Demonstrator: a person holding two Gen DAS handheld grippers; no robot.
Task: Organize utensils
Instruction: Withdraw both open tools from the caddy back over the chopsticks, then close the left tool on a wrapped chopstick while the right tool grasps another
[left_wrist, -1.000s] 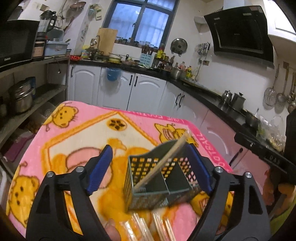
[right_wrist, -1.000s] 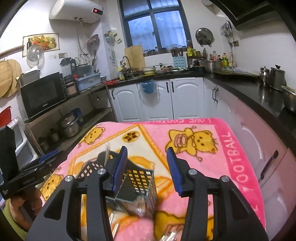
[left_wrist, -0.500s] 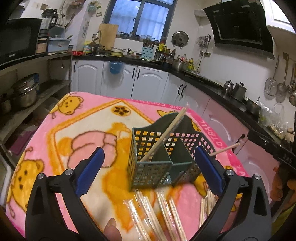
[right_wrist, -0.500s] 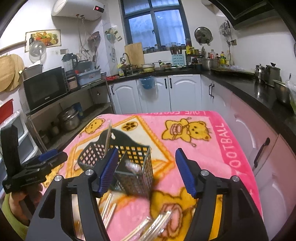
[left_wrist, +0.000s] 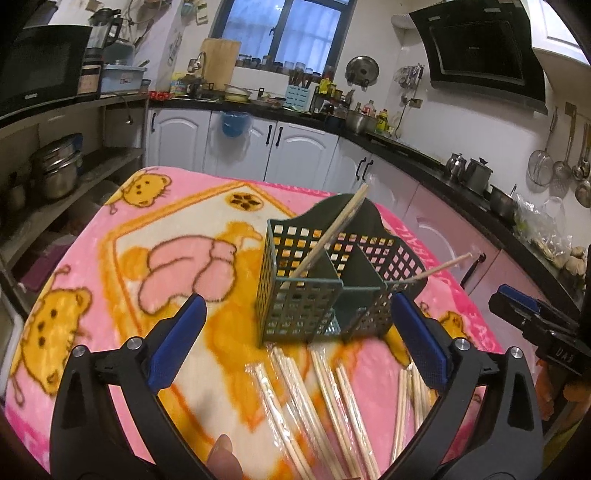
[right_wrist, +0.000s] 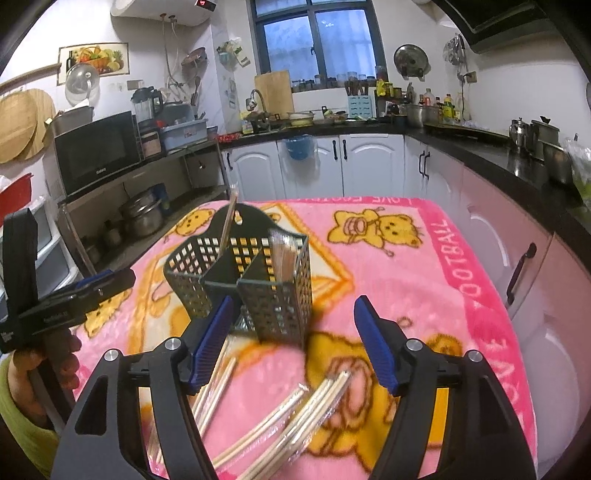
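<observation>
One green basket (left_wrist: 325, 280) stands mid-worktop; the left view alone shows two chopsticks (left_wrist: 332, 232) leaning inside. Left gripper (left_wrist: 295, 347) gapes empty; right gripper (right_wrist: 291, 343) is opening, empty.

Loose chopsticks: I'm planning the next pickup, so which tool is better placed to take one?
Probably left. The left tool stands wide open, straddling several loose chopsticks before the green caddy. The right tool is opening; its bundle lies nearer its right finger.

A pink cartoon-bear blanket (right_wrist: 424, 280) covers the tabletop. A black microwave (right_wrist: 98, 157) sits on a shelf left; white cabinets (right_wrist: 364, 162) stand beneath a dark window (right_wrist: 314, 37).
</observation>
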